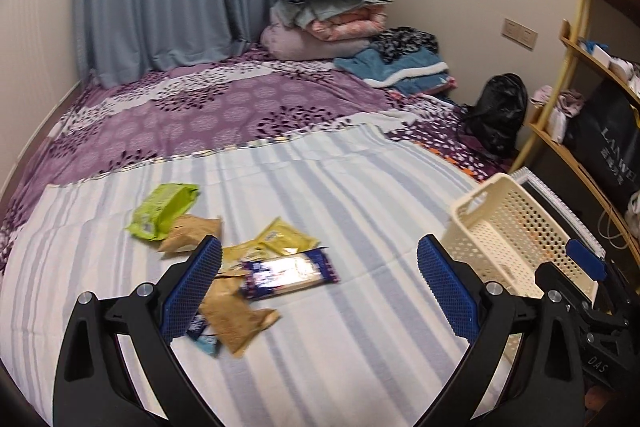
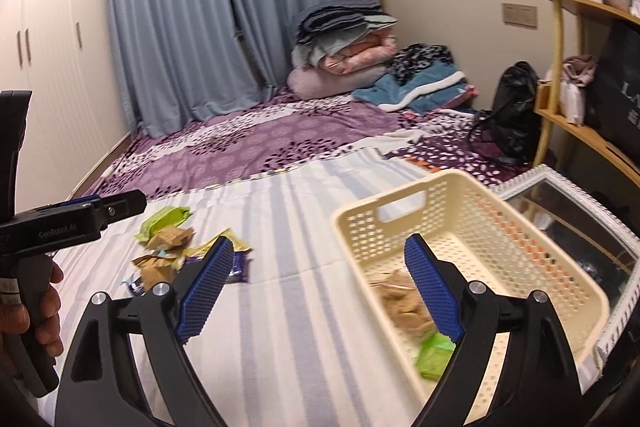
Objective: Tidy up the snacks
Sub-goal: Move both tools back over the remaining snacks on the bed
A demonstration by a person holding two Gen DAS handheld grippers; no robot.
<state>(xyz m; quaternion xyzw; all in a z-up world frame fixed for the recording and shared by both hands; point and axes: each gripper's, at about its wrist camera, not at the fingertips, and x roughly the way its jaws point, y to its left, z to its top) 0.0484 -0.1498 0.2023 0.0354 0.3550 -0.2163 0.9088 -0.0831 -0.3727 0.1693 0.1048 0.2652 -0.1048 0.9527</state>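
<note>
Two grippers over striped sheet (image 1: 360,187). We see cream basket (image 2: 472,211) at right, brown packet (image 2: 400,301) and green packet (image 2: 434,355) inside. Snack pile (image 1: 256,267) lies loose mid-sheet. Left gripper (image 1: 320,291) spread wide, empty. Right gripper (image 2: 320,291) released, nothing between pads, beside basket.

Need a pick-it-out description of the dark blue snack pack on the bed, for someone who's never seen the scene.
On the striped sheet covering the near end of the bed, a pile of snacks lies left of the cream basket. The dark blue pack lies at the pile's basket-side edge, flat, long and glossy. Its neighbours are tan, yellow or green; it alone is dark blue with a pale, shiny middle.
</note>
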